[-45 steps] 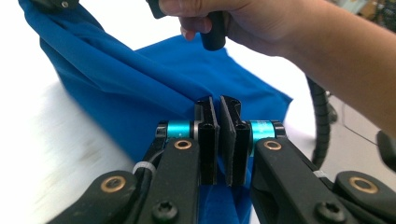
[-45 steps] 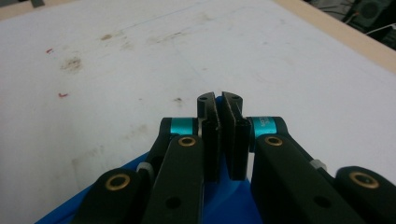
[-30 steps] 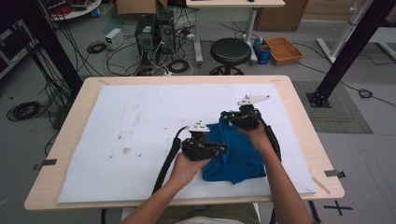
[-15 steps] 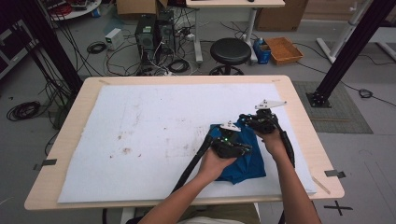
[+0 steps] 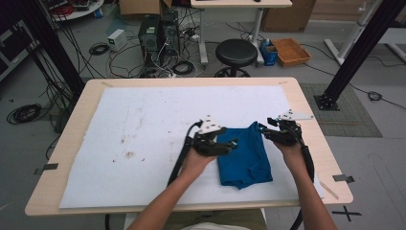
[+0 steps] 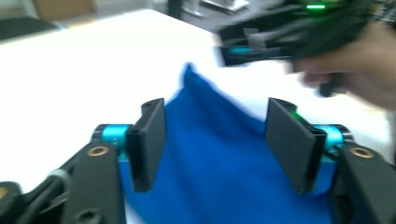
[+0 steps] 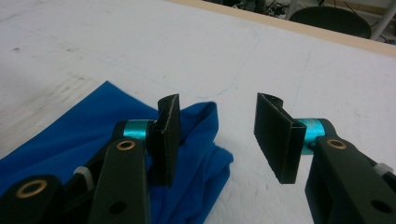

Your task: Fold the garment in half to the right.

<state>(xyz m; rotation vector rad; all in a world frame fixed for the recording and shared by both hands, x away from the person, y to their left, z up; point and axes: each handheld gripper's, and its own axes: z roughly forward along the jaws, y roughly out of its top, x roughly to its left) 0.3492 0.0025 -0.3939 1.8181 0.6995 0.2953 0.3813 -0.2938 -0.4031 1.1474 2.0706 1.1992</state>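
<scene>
Broadly, one wooden counter (image 5: 306,103) fills the middle of the high view, and one white sheet (image 5: 119,143) covers most of its top. On that sheet, right of centre and toward the lower part of the frame, lies one blue cloth (image 5: 245,158), folded into a rough rectangle with a rumpled lower edge. Two forearms come up from the bottom edge, each hand holding one set of tongs. The left tongs (image 5: 233,143) sit at the cloth's left edge, over the fabric; in the left gripper view their two black jaws stand wide apart with blue cloth (image 6: 219,158) between and below them, gripping nothing. The right tongs (image 5: 261,128) sit at the cloth's upper right corner; in the right gripper view their jaws are likewise apart, the left one over a bunched fold of the cloth (image 7: 201,140), the right one above bare white sheet (image 7: 280,60).
</scene>
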